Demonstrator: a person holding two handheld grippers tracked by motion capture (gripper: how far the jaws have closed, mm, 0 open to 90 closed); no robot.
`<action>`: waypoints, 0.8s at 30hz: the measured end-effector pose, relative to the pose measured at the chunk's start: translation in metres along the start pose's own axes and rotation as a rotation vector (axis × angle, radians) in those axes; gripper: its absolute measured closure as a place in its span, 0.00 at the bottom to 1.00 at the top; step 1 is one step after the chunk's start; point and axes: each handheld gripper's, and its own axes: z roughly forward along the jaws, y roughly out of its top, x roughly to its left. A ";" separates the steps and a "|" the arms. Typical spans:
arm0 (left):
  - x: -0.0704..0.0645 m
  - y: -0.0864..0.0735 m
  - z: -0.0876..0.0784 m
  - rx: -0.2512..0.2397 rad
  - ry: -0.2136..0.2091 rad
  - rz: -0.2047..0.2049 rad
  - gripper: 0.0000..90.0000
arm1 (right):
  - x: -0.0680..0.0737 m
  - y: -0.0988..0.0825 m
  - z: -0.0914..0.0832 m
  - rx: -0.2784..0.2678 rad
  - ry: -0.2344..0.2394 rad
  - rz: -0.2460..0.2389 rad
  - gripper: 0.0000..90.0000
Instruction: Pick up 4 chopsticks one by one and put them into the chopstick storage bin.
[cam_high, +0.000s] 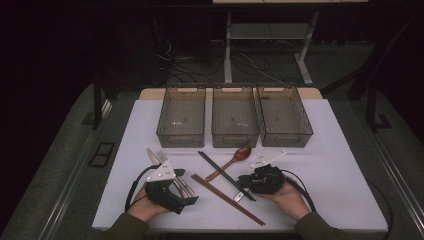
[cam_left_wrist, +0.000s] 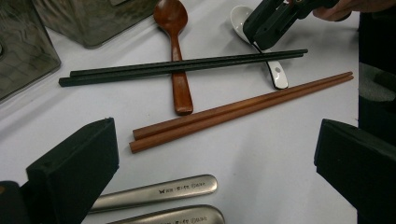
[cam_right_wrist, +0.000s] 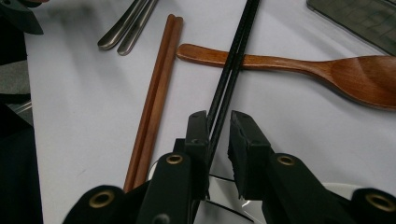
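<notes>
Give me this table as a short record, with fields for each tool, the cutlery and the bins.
Right tool: open, jaws astride the black chopsticks, not yet clamped
Left tool: open, above two metal handles
Crossing: black chopsticks lie over the wooden spoon
Also loose: brown chopsticks, white spoon
Bins: three, side by side at the far edge

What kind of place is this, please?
Probably a lab or recording workspace, not a kitchen: a white table stands in a dark room, loose cables lie on the floor behind it, and three clear bins and some cutlery are laid out for handling.
</notes>
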 end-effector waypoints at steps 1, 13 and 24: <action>0.000 0.000 0.000 0.001 0.001 0.002 0.00 | 0.000 0.000 0.001 0.000 0.001 -0.004 0.86; -0.001 0.000 0.000 0.003 -0.001 0.007 0.00 | 0.001 -0.001 0.005 0.031 -0.017 -0.008 0.89; -0.001 0.001 0.001 0.005 -0.004 0.014 0.00 | -0.001 -0.001 0.006 0.041 -0.047 -0.012 0.89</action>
